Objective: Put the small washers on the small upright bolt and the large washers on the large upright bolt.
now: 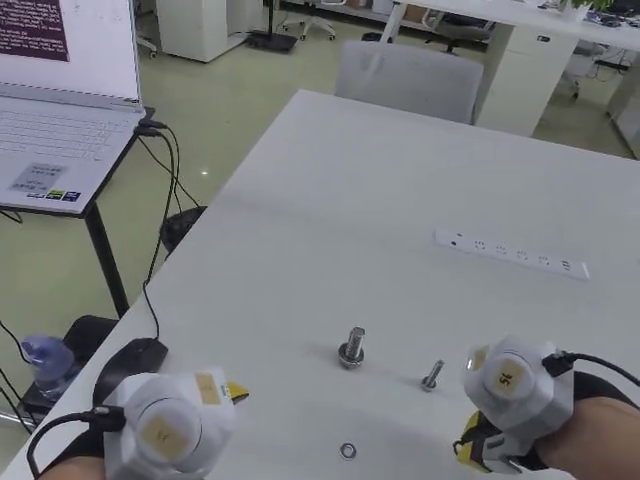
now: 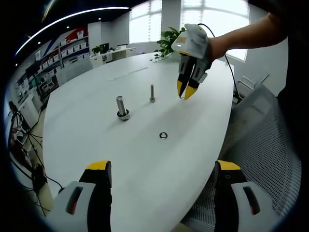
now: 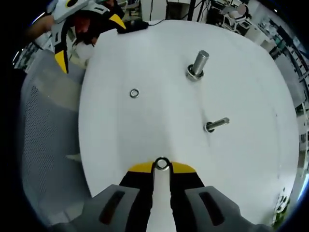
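The large upright bolt (image 1: 351,345) (image 2: 120,106) (image 3: 197,65) stands mid-table with a washer around its base. To its right is the small upright bolt (image 1: 432,375) (image 2: 152,92) (image 3: 215,124). One loose washer (image 1: 347,451) (image 2: 163,135) (image 3: 134,93) lies flat on the white table (image 1: 380,200), nearer to me. My right gripper (image 1: 475,438) (image 2: 186,92) (image 3: 161,167) hangs above the table near the small bolt, shut on a washer (image 3: 161,164) pinched at its tips. My left gripper (image 1: 225,400) (image 2: 162,166) (image 3: 87,34) is open at the near left edge, with nothing between its fingers.
A white power strip (image 1: 510,252) lies at the far right of the table. A laptop (image 1: 50,110) sits on a stand to the left, beyond the table edge. A grey chair (image 1: 410,80) is at the far end and a mesh chair (image 2: 260,125) at the near side.
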`<state>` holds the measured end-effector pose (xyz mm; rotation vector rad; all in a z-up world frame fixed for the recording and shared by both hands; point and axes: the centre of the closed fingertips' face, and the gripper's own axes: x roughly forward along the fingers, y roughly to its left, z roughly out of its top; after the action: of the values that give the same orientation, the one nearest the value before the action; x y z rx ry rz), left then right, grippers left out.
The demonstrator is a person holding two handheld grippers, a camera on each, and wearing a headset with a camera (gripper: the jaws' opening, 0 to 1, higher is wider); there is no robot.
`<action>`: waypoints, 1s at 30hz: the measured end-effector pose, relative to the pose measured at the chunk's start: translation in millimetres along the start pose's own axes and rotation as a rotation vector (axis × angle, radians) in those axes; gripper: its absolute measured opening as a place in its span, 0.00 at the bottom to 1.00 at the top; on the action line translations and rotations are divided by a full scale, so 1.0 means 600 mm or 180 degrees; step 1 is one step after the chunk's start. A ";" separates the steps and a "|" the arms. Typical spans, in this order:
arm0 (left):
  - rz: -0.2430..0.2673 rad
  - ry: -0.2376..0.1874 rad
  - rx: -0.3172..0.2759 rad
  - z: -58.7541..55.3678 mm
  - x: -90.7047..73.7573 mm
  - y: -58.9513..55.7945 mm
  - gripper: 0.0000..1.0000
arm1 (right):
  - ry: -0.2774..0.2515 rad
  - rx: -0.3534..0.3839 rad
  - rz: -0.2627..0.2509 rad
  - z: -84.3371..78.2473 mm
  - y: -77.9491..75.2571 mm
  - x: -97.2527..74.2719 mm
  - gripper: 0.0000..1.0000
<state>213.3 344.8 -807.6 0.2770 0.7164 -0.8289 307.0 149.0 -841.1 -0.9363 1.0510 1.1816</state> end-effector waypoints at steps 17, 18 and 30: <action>-0.0020 0.0055 0.0015 0.000 0.008 0.001 0.87 | -0.0093 0.0131 -0.0180 0.028 -0.100 -0.032 0.12; -0.0024 0.0056 0.0013 0.001 0.009 0.001 0.87 | -0.0099 0.0133 -0.0185 0.032 -0.106 -0.034 0.12; -0.0033 0.0019 -0.0001 0.004 0.011 0.006 0.86 | -0.0214 0.0146 -0.0225 0.071 -0.134 -0.038 0.12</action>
<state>220.2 342.4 -810.6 0.2757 0.7239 -0.8381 390.9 171.7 -805.6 -0.8851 0.9797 1.1188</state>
